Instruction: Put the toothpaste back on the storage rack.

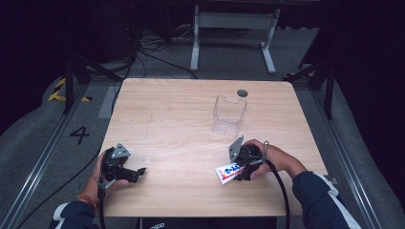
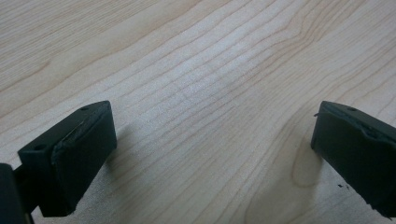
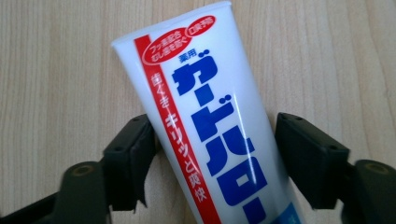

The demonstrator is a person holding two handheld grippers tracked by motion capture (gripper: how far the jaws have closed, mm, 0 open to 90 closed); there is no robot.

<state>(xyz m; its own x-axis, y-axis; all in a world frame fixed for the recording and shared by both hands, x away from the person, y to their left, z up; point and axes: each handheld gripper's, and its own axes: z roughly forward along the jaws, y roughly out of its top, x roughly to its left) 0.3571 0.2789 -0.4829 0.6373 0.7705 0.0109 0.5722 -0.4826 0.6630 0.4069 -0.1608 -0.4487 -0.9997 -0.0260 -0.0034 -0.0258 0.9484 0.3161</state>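
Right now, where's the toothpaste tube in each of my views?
High view: toothpaste tube low and right of centre, at the right gripper.
Right gripper view: tube fills the middle, between the jaws.
Left gripper view: not in it.
Shared landmark: the wooden table.

The table point(image 1: 181, 124) is pale wood with a matt, fine-grained face. Between the right gripper's point(image 3: 215, 154) matt black jaws lies a tube point(image 3: 210, 121) of glossy white plastic with red and blue print. Beyond that gripper stands a box point(image 1: 229, 114) of clear, smooth plastic. The left gripper's point(image 2: 210, 154) pads point(image 2: 84, 158) look like dull black rubber with rough edges.
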